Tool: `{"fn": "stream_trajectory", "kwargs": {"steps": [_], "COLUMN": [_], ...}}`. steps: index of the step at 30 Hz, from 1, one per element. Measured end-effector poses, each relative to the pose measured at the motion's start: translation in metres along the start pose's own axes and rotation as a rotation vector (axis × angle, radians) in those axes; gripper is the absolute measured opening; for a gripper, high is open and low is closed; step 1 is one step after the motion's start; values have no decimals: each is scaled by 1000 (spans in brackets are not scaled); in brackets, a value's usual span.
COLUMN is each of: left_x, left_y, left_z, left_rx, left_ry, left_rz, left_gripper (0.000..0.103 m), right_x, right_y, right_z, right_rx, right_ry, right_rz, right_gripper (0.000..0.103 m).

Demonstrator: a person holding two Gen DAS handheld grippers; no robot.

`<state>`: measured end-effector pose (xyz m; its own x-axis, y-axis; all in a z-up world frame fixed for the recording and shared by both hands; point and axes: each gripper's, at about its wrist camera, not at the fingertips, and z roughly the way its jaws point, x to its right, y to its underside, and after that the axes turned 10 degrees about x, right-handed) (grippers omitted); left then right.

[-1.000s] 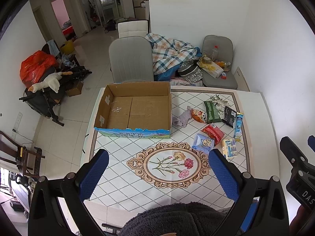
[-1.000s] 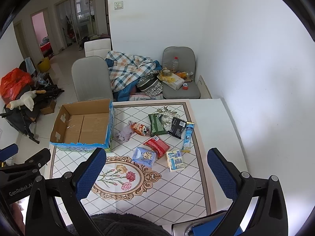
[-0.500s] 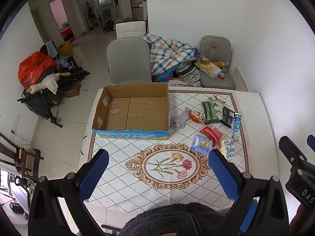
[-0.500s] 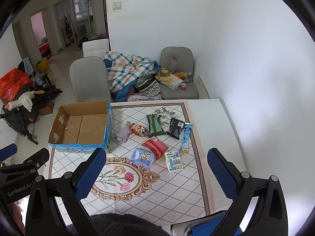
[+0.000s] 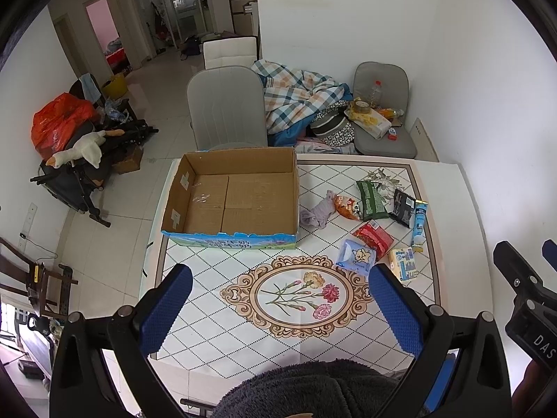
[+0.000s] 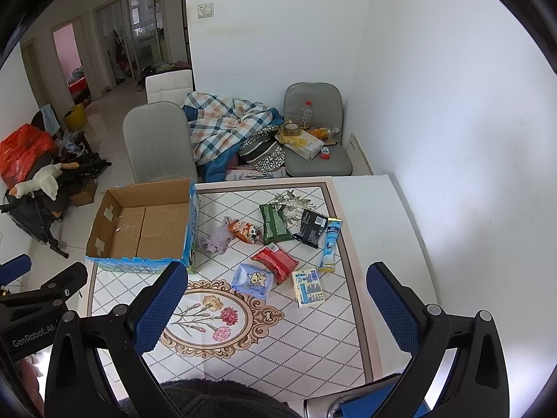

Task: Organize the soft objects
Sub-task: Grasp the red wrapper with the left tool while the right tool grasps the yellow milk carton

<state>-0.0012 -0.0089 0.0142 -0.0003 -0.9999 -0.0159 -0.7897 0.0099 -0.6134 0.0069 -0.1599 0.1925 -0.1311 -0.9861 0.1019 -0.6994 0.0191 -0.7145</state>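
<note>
An open, empty cardboard box (image 5: 240,202) (image 6: 146,226) stands on the left half of the tiled table (image 5: 243,264). To its right lie several soft packets: a crumpled lilac cloth (image 5: 318,212) (image 6: 217,238), an orange snack bag (image 5: 346,207), a green pack (image 5: 370,200), a black pack (image 5: 403,207), a red pack (image 5: 374,238), a blue tissue pack (image 5: 357,256) (image 6: 252,280), a yellow-blue pack (image 5: 403,263) and a blue tube (image 5: 419,221). My left gripper (image 5: 278,310) and right gripper (image 6: 276,306) hover high over the near table edge, both open and holding nothing.
A grey chair (image 5: 226,111) stands behind the box, with a plaid blanket (image 5: 299,94) and a cluttered second chair (image 5: 383,118) against the white wall. A folded stroller with a plush goose (image 5: 80,149) is on the floor at left. A dark fleece sleeve (image 5: 313,390) fills the bottom.
Both views have pulled back and up slightly, so the table and box appear a little smaller. Nothing on the table has moved, and both grippers stay open.
</note>
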Motion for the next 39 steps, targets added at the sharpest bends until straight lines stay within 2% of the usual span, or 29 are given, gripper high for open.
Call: {"fn": "stream_trajectory", "kwargs": {"steps": [8,11,13,15,21,24,27,29,31,35,39], "left_x": [7,15,23,35,72,89,106,115,122,135,147], "left_y": [-4,-7,-7,-5,15,30,46,55,60,60,54], "left_z": [18,43,66,93,200,255,302,325,345,371,393], "left_rx": [-19,-48,-99,-149,-396,-518,-602,-664,-699,-730,-754], "left_ry": [11,17,22,38,106,142,132,125,118,98,89], "left_rz": [0,-2,4,11,-40,-107,-126,-135,-166,-158,-171], "left_gripper": [103,103,103,103,103,103,103,103,103,103,103], "right_x": [13,28,38,50,93,122,143,148,145,127,111], "right_y": [4,8,12,17,51,81,112,131,147,174,197], "right_z": [19,42,61,85,188,247,302,336,365,413,445], "right_rx": [-43,-84,-115,-157,-346,-457,-547,-595,-642,-737,-803], "right_ry": [6,18,41,58,110,104,62,56,39,-1,-36], "right_rz": [45,82,96,113,173,269,364,376,358,294,262], "right_gripper": [103,103,103,103,103,103,103,103,103,103,98]}}
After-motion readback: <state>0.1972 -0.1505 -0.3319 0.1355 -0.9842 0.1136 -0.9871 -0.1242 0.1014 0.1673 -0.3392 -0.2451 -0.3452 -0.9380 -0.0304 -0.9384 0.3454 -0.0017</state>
